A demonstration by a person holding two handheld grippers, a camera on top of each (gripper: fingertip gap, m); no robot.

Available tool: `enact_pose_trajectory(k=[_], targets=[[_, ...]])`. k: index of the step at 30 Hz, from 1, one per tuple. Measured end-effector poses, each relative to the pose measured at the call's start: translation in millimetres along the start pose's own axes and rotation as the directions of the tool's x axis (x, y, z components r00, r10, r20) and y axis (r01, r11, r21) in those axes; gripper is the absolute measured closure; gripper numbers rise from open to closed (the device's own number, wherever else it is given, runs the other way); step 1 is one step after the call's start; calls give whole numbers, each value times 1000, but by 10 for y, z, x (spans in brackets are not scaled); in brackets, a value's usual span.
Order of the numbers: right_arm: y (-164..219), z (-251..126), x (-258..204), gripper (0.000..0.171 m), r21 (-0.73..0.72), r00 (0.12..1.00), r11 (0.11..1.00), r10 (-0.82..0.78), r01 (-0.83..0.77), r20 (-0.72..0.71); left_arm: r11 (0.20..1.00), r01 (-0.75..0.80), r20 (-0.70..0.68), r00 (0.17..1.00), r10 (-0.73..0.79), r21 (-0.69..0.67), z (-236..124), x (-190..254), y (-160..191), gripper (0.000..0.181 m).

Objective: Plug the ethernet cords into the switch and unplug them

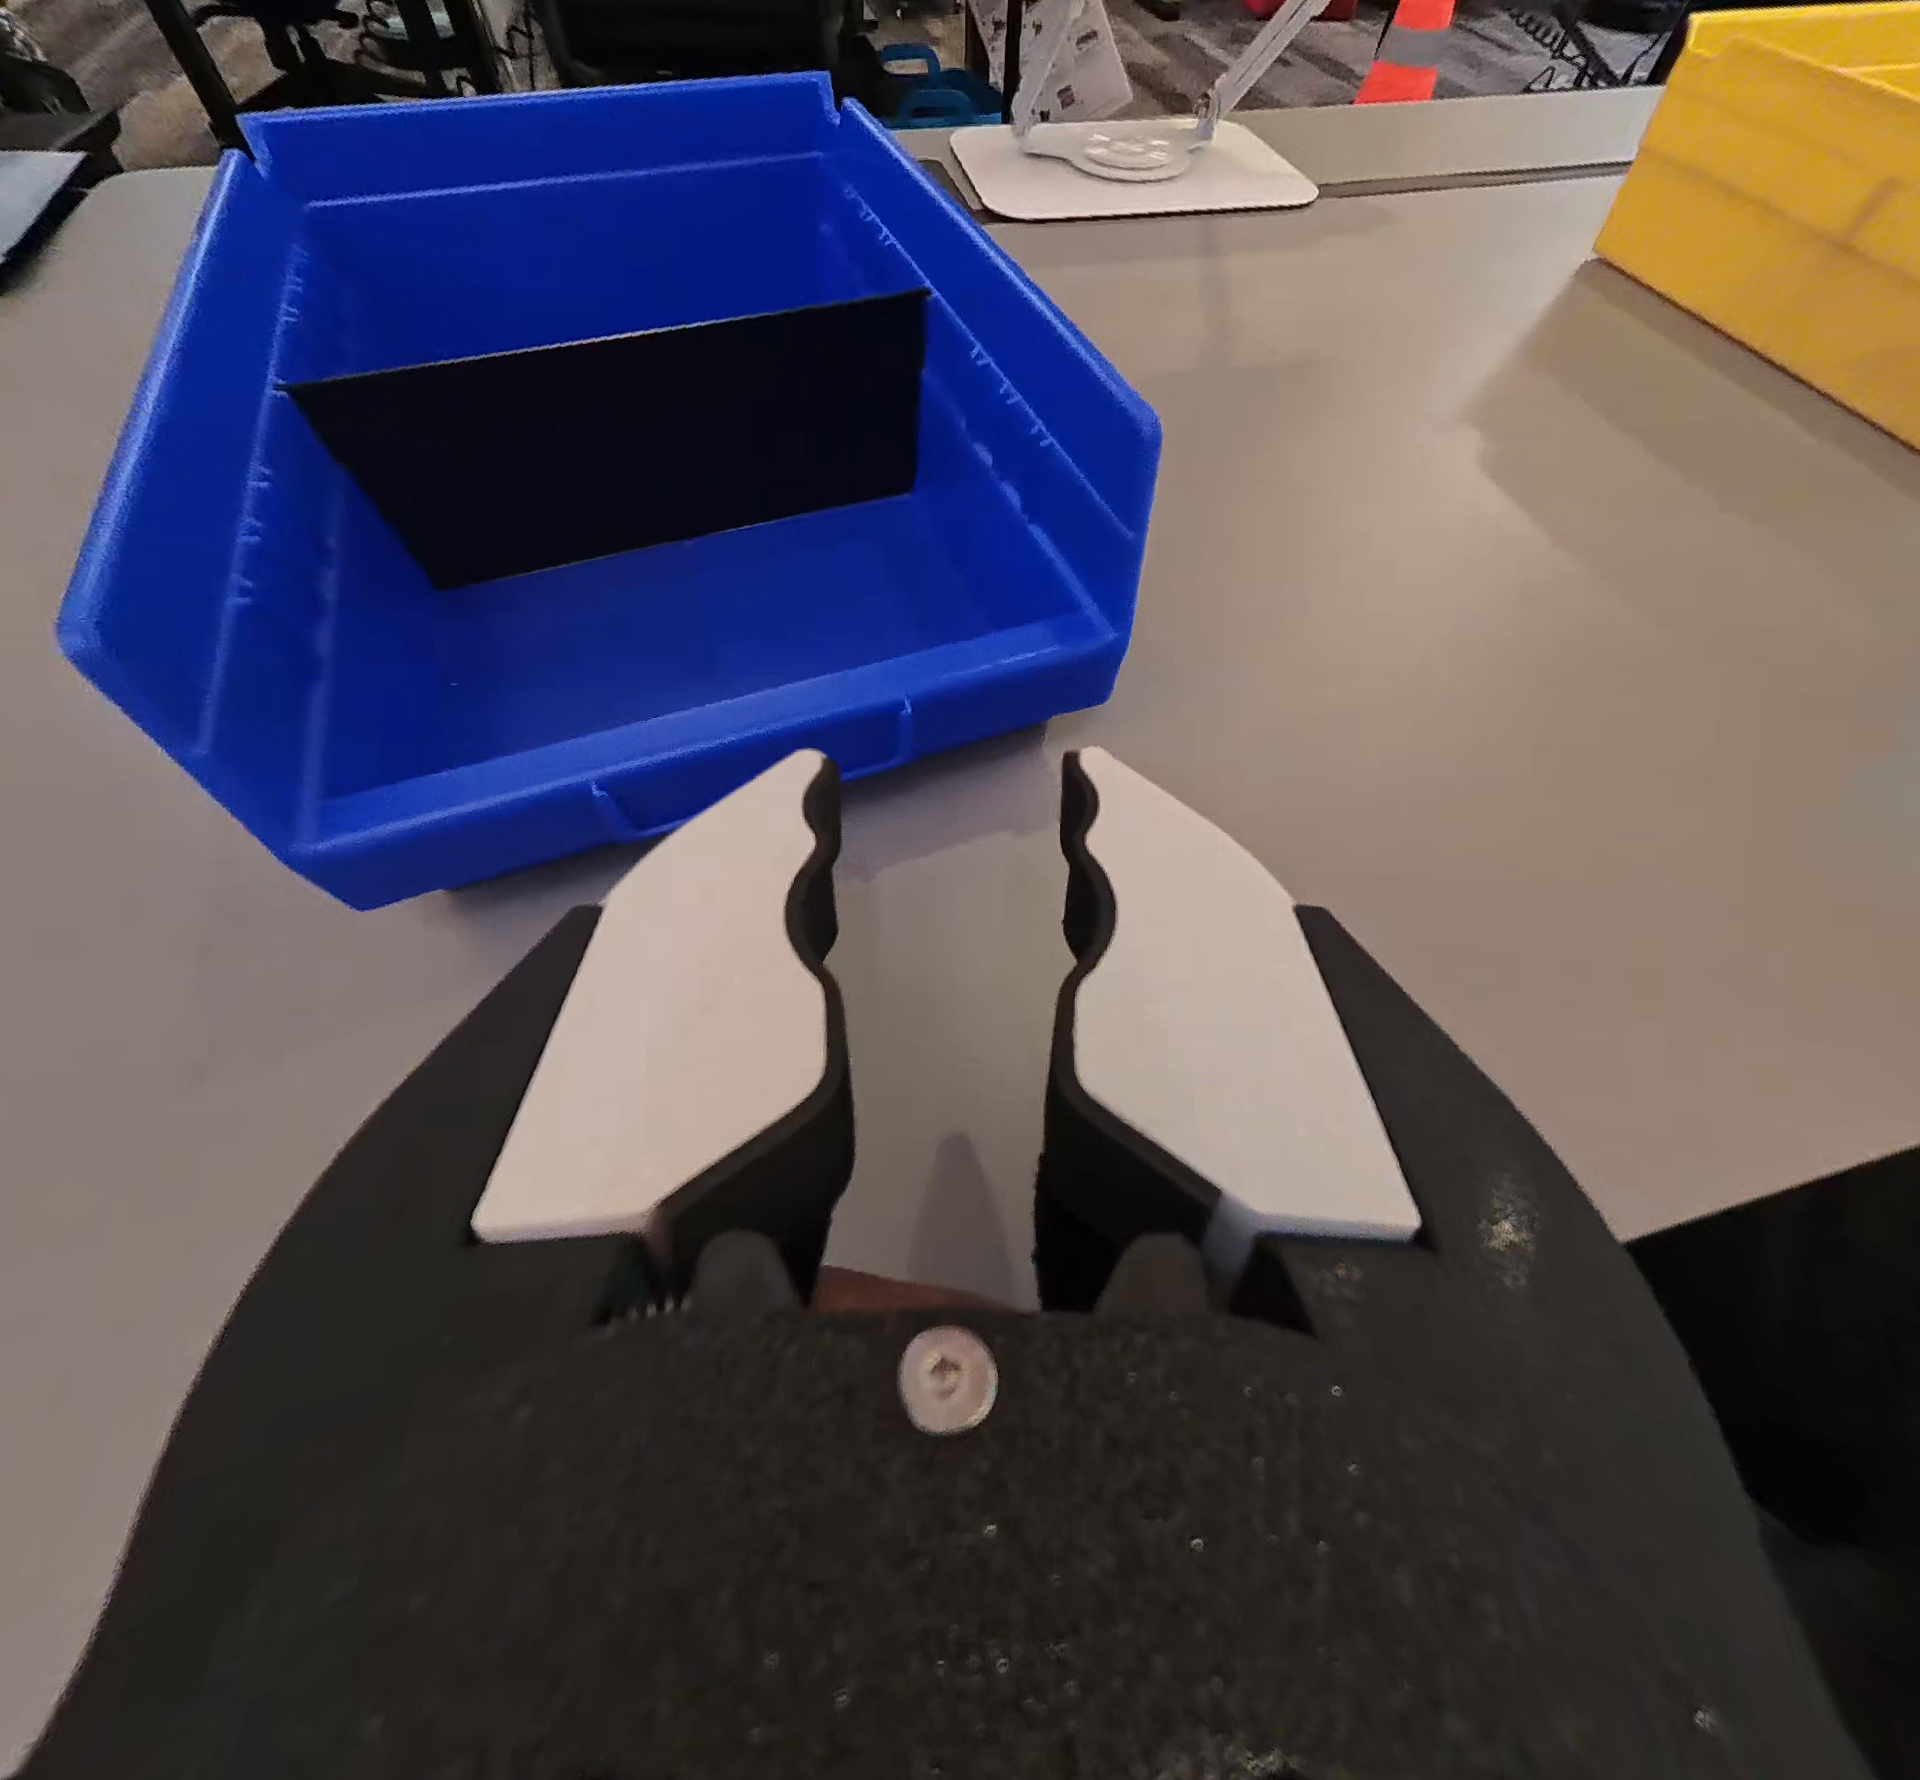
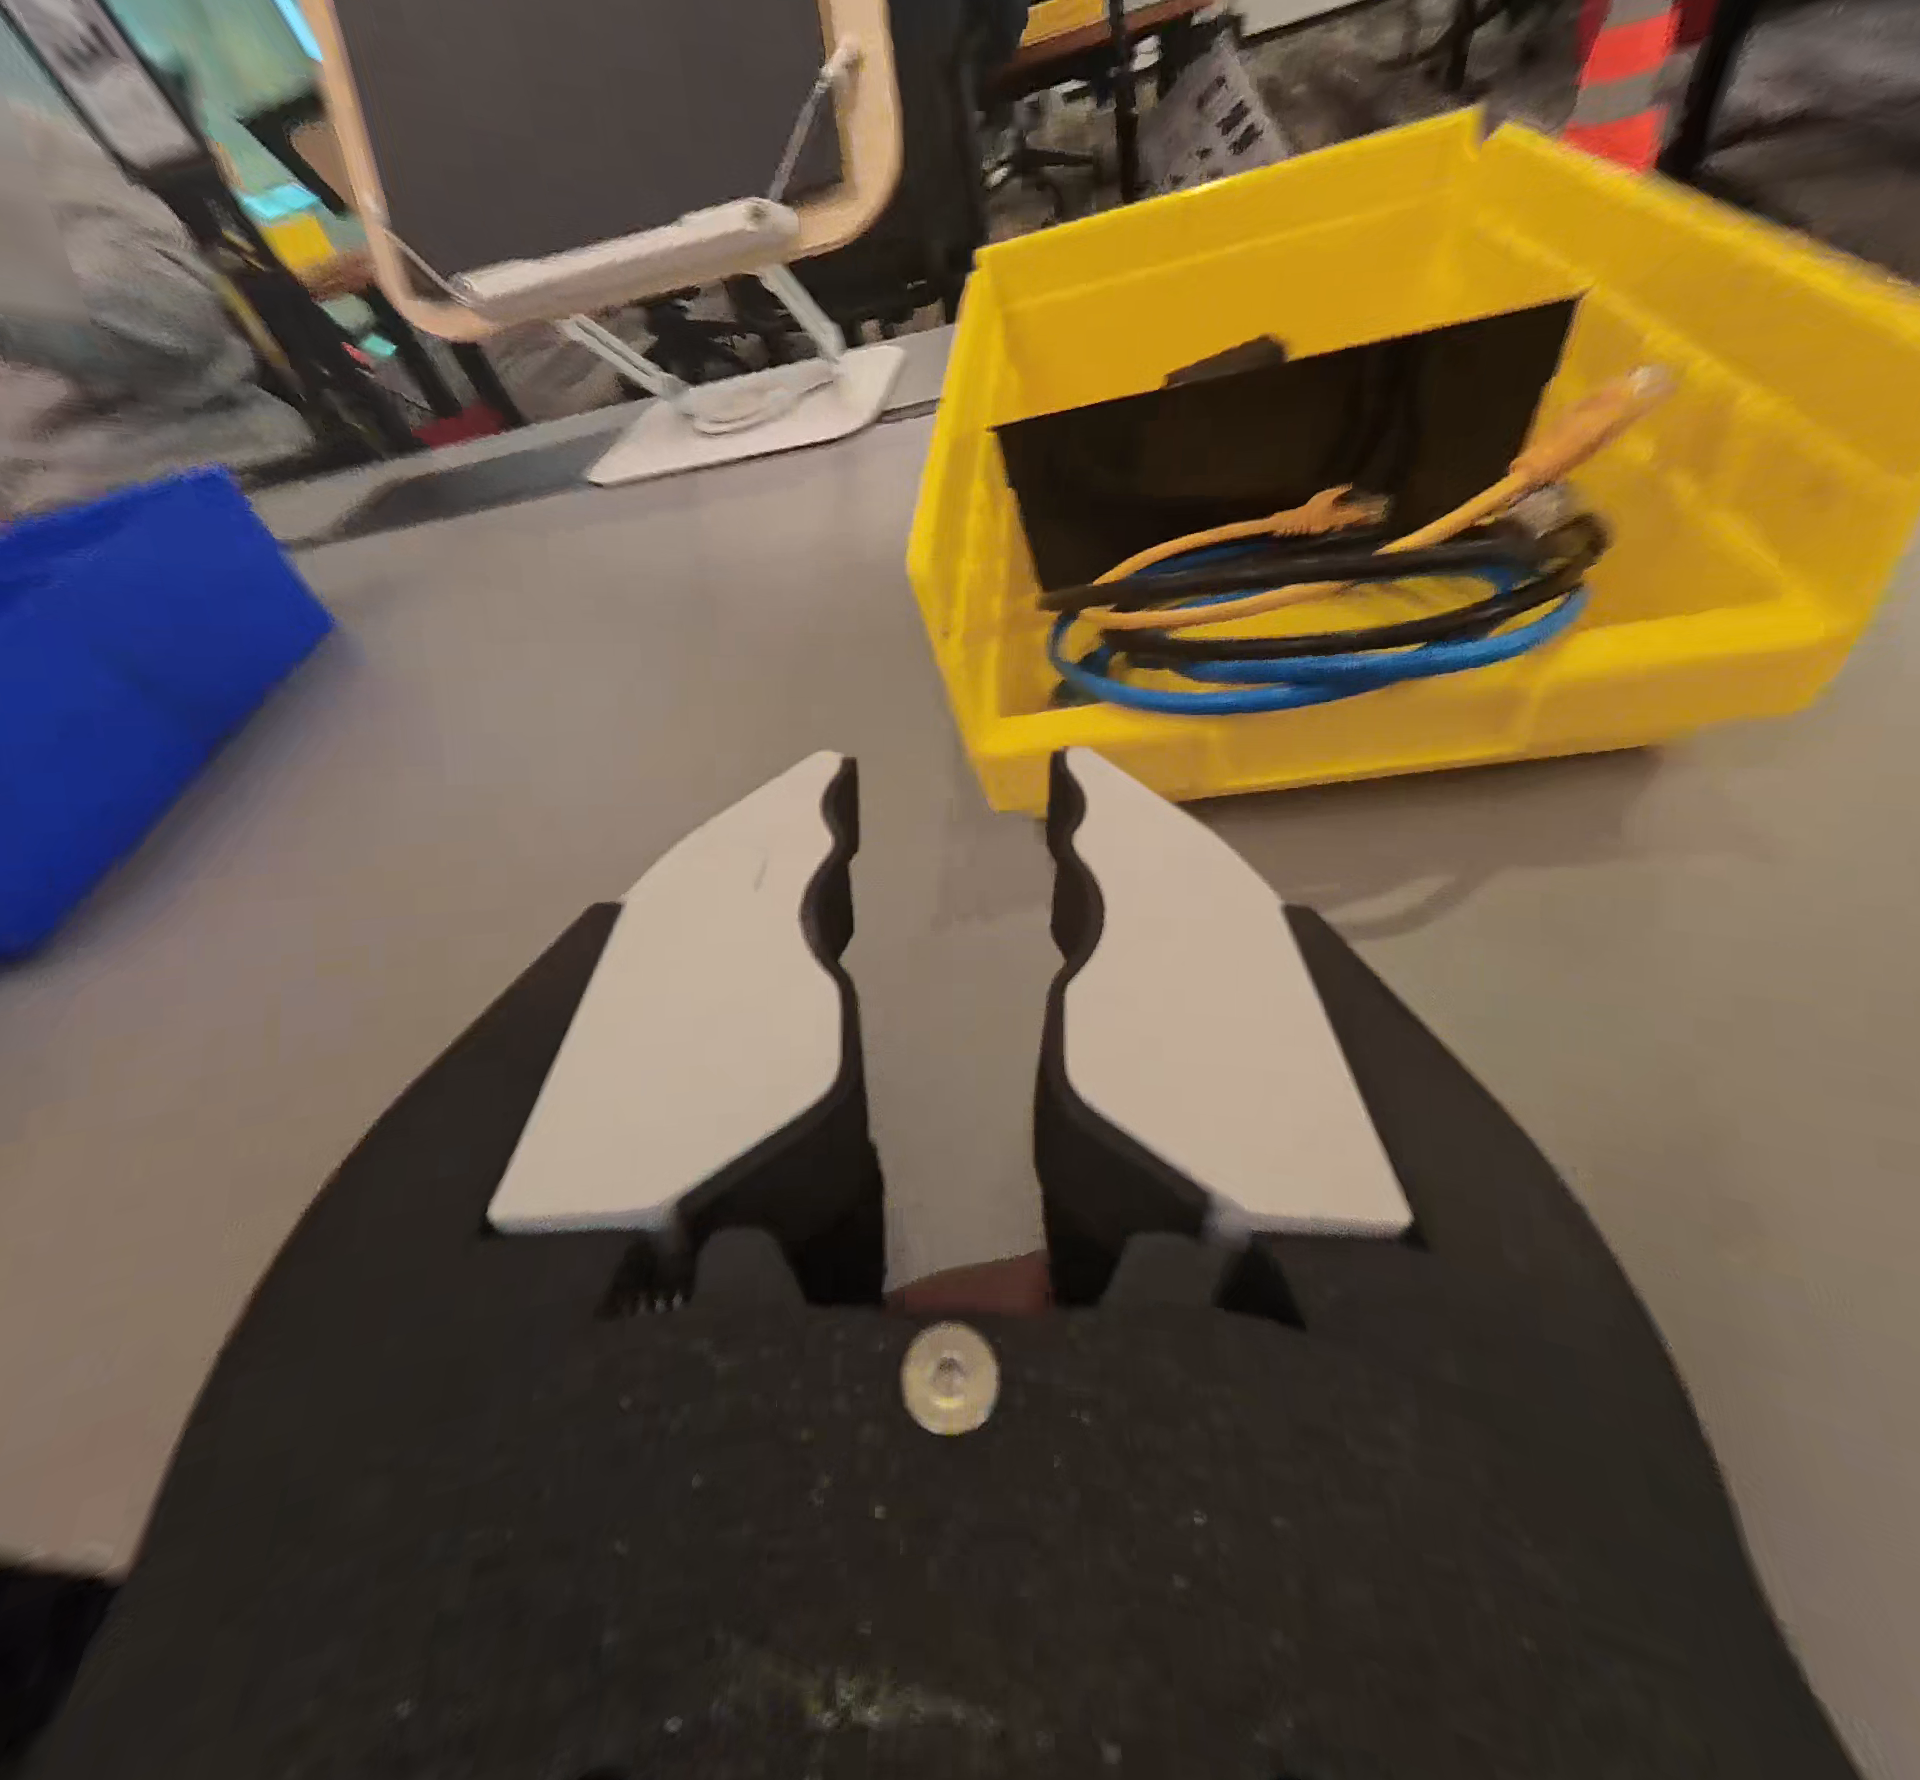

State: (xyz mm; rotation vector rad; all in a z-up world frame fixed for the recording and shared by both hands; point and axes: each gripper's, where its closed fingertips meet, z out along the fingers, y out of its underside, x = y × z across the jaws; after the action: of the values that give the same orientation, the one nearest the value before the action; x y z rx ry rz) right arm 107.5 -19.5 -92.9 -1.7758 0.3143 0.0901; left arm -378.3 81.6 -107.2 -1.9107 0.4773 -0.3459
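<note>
A yellow bin (image 2: 1351, 743) sits on the grey table ahead and right of my right gripper (image 2: 952, 774). Its front compartment holds coiled ethernet cords: a blue cord (image 2: 1320, 681), a black cord (image 2: 1299, 577) and an orange cord (image 2: 1496, 494) with its plug raised. A black divider (image 2: 1195, 473) crosses the bin; a dark object shows behind it. My right gripper is open and empty, just short of the bin's front left corner. My left gripper (image 1: 951, 774) is open and empty, at the front lip of a blue bin (image 1: 675, 795). No switch is clearly in view.
The blue bin has a black divider (image 1: 623, 442) and nothing in it; it also shows in the right wrist view (image 2: 135, 681). A white stand (image 1: 1132, 172) with a framed panel stands at the table's far edge. The yellow bin's corner (image 1: 1787, 224) is at right. An orange cone (image 2: 1642, 16) stands beyond. The grippers' ends are close to 50 centimetres from one another.
</note>
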Motion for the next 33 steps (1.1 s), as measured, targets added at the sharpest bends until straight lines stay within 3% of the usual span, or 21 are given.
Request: enact_pose_trajectory(k=[4, 8, 24, 28, 33], targets=[[41, 58, 240, 137, -30, 969, 975, -224, 222, -100, 999, -45, 26, 999, 45, -16, 48, -33, 33, 141], [94, 76, 199, 137, -40, 985, 986, -165, 163, -56, 997, -67, 16, 998, 67, -29, 38, 38, 58, 141], [162, 114, 167, 132, -61, 975, 975, -216, 213, -45, 983, -152, -44, 988, 148, -99, 94, 250, 207, 140], [242, 279, 19, 117, -99, 971, 966, -235, 238, 44, 975, -187, -36, 982, 183, -121, 109, 239, 255, 140], [51, 655, 49, 114, -103, 962, 957, -272, 271, 4, 966, -213, -43, 977, 209, -145, 141, 271, 304, 140]])
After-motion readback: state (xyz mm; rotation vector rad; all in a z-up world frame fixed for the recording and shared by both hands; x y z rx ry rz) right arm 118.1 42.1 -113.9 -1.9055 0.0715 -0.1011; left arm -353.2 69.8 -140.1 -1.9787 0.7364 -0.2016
